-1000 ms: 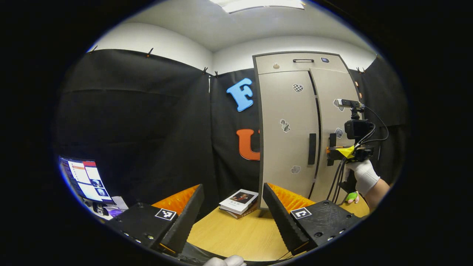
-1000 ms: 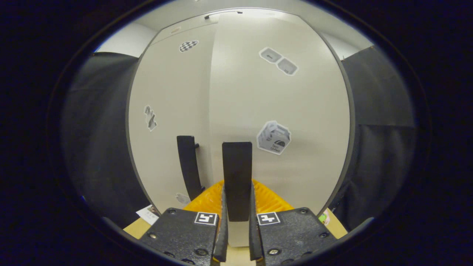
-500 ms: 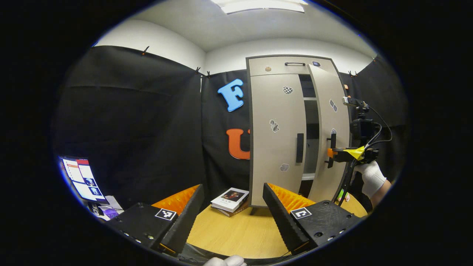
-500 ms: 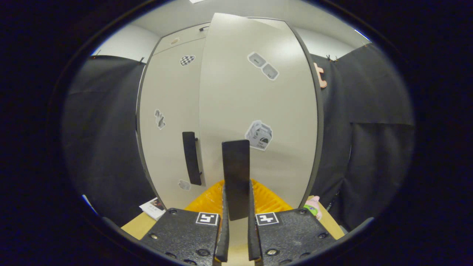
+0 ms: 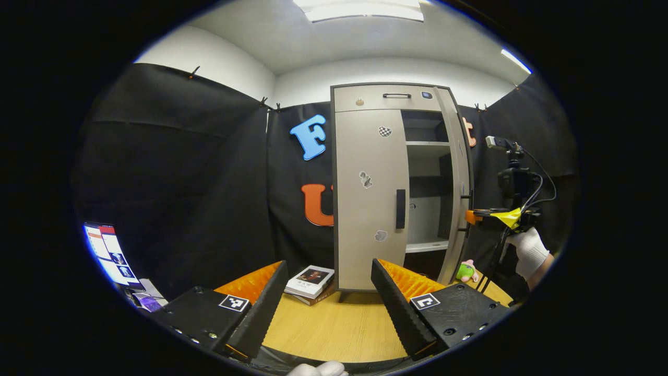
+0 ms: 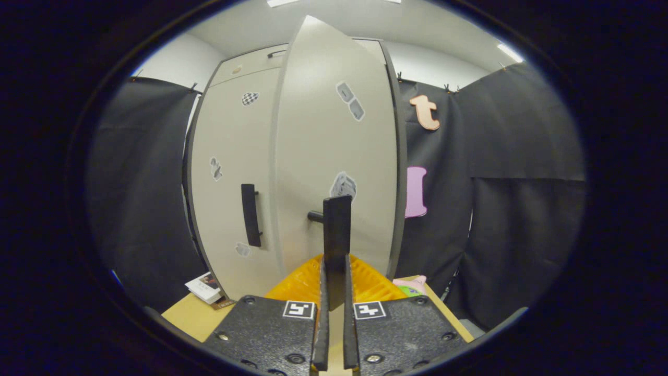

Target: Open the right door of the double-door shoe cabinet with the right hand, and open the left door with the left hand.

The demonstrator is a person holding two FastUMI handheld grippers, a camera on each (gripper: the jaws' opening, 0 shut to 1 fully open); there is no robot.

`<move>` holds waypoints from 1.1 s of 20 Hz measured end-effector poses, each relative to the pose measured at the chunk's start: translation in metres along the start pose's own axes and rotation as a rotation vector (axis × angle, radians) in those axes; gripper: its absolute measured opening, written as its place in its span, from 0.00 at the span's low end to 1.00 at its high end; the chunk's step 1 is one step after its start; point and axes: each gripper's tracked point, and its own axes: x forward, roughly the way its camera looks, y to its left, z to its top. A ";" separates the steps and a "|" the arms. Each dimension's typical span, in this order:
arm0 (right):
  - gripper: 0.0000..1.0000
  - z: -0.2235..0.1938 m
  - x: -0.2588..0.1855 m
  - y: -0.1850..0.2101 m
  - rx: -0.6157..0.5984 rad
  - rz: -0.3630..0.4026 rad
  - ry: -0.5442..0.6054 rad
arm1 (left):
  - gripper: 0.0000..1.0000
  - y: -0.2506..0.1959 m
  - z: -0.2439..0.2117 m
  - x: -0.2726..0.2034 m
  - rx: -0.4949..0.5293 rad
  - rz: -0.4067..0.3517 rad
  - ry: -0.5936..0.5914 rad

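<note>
Right door handle, clamped in right tool

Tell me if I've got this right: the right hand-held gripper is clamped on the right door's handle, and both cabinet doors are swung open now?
Not quite. The right hand-held gripper is clamped on the right door's handle, and the right door is swung open, but the left door is shut, as the left gripper view shows. The left hand-held gripper is open, away from it.
</note>
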 end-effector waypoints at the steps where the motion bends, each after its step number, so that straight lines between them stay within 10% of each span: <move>1: 0.14 0.000 -0.004 -0.004 0.009 0.005 0.006 | 0.96 -0.004 0.000 -0.001 -0.002 -0.012 -0.001; 22: 0.04 -0.005 -0.022 -0.145 0.054 -0.071 0.032 | 0.96 -0.092 0.017 0.007 0.004 -0.119 -0.025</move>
